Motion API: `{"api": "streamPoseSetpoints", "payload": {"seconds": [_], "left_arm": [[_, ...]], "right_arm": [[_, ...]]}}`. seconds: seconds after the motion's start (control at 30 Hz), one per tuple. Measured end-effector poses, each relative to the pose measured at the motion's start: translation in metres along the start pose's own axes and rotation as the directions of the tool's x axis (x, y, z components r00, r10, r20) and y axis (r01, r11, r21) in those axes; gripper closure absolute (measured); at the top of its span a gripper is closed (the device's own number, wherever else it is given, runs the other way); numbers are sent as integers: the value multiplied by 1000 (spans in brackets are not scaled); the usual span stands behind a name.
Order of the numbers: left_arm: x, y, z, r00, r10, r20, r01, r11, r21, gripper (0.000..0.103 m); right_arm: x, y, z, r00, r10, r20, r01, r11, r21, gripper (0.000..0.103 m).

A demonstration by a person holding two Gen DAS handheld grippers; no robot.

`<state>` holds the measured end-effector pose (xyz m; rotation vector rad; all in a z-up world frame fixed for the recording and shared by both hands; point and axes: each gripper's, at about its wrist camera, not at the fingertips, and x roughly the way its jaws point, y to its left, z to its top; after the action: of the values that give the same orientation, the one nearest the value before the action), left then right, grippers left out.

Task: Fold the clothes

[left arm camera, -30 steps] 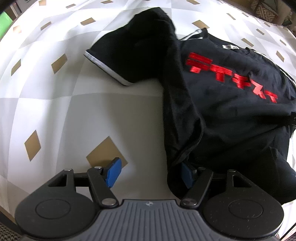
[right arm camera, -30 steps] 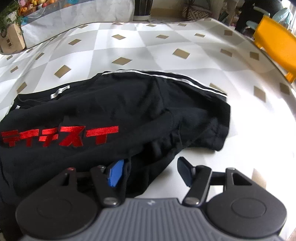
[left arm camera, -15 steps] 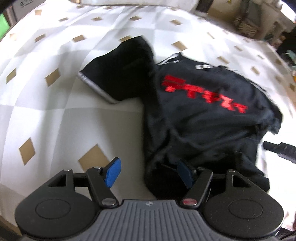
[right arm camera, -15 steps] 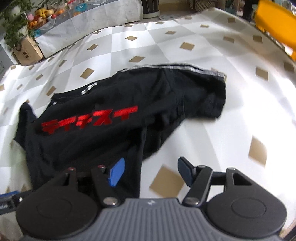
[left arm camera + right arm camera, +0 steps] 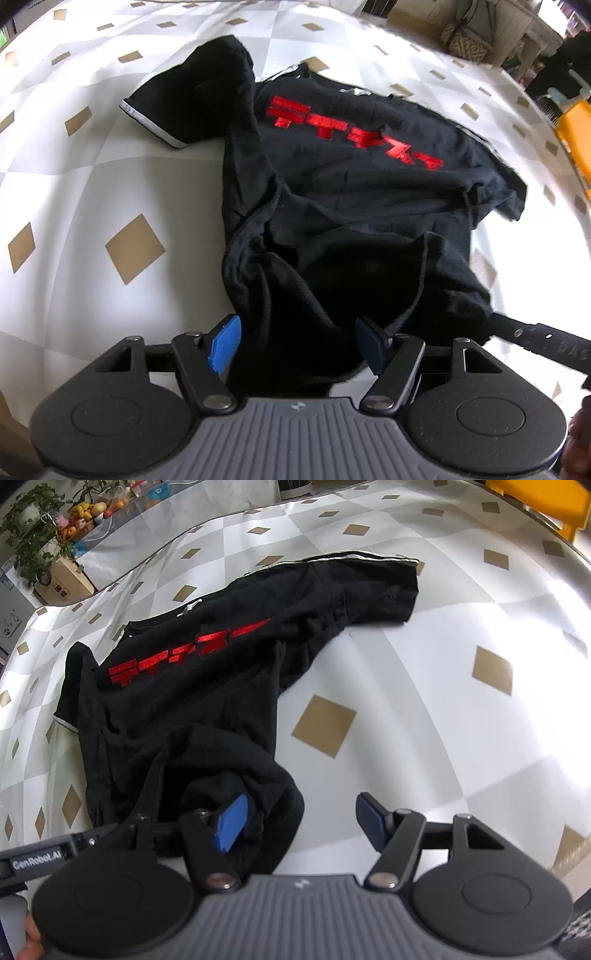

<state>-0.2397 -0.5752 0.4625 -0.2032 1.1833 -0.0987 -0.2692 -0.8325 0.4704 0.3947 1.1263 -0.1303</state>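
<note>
Black shirt [image 5: 354, 206] with red lettering [image 5: 354, 131]: laid crumpled on the checked tablecloth [image 5: 92, 192]. Left gripper [image 5: 298, 345]: jaws spread wide, shirt hem bunched between them. Right gripper [image 5: 300, 823]: jaws spread wide, fabric lying against the left finger only.

**What the two wrist views leave unseen**

The black T-shirt [image 5: 351, 192] bunches at its near hem, so the lower layers lie hidden under the folds, and its bottom edge passes behind the left gripper [image 5: 297, 345] body; the red lettering [image 5: 184, 653] is smeared in the right wrist view and cannot be read; the other gripper's arm [image 5: 543, 347] is cut by the frame's right edge, its printing too faint to make out; the orange chair [image 5: 546, 502] is cropped at the top corner; the fruit [image 5: 88, 511] on the far counter is too small to identify; a hand [image 5: 31, 938] is cut off at the lower left corner.
</note>
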Motion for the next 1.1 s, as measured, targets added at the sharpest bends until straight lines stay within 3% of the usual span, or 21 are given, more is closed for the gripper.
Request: {"api": "streamPoseSetpoints", "payload": {"seconds": [0.13, 0.3, 0.73, 0.83, 1.0, 1.1], "left_arm": [[-10, -2, -8, 999, -14, 36, 13, 1000, 25, 36], [-11, -7, -19, 999, -10, 51, 5, 995, 96, 36], [11, -22, -26, 997, 27, 79, -45, 970, 240, 36], [18, -25, -29, 997, 38, 69, -55, 964, 262, 36], [26, -23, -33, 996, 71, 49, -81, 960, 269, 36], [26, -18, -36, 995, 89, 54, -99, 962, 255, 37]], "right_arm": [[-5, -2, -12, 999, 33, 3, -33, 999, 15, 40], [1, 12, -25, 997, 71, -38, -73, 995, -73, 39], [24, 33, -37, 1000, -3, -26, -2, 980, -198, 40], [25, 36, -40, 1000, -30, -3, 28, 971, -239, 45], [23, 38, -44, 998, -53, 35, 61, 960, -272, 69], [20, 37, -46, 994, -86, 61, 101, 951, -291, 77]]}}
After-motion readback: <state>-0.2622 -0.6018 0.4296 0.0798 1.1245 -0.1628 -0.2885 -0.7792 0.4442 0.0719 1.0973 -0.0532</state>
